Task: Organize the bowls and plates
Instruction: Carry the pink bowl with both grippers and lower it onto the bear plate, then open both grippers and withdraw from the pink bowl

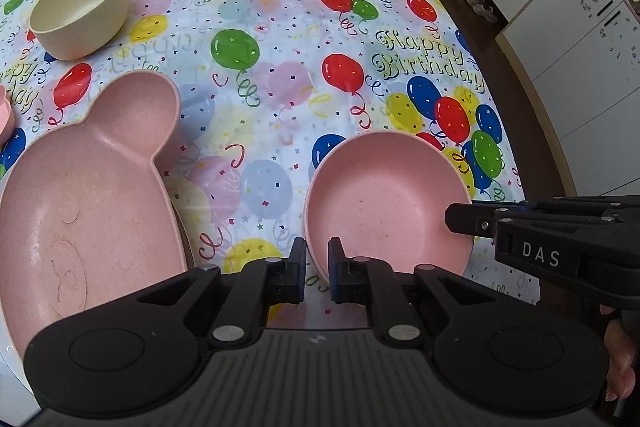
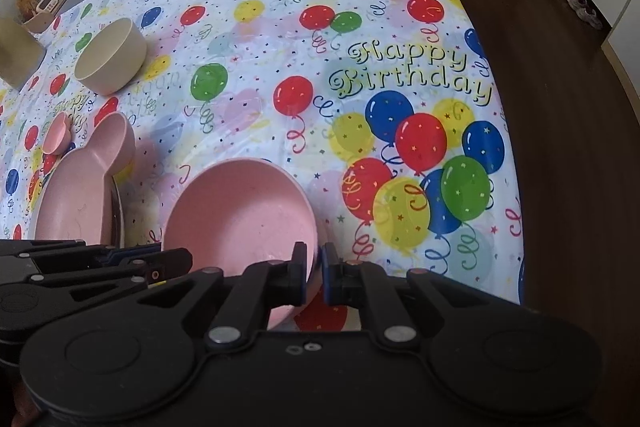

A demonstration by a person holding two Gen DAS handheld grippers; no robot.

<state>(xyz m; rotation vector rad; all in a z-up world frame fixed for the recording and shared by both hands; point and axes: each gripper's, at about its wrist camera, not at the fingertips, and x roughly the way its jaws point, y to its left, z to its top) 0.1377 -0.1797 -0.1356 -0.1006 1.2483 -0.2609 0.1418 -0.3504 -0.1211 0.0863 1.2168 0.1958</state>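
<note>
Both grippers pinch one pink bowl near the table's right edge.
Left to right: bear-shaped pink plate [image 1: 88,195], left gripper [image 1: 317,273] clamped on the pink bowl [image 1: 384,203] rim, right gripper [image 2: 316,273] clamped opposite; open tablecloth [image 1: 280,39] beyond.

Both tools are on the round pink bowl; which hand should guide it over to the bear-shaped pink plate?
Probably left. The left tool is shut on the round pink bowl's rim nearest the bear-shaped pink plate; the right tool is shut on the opposite rim, farther from the plate.
</note>
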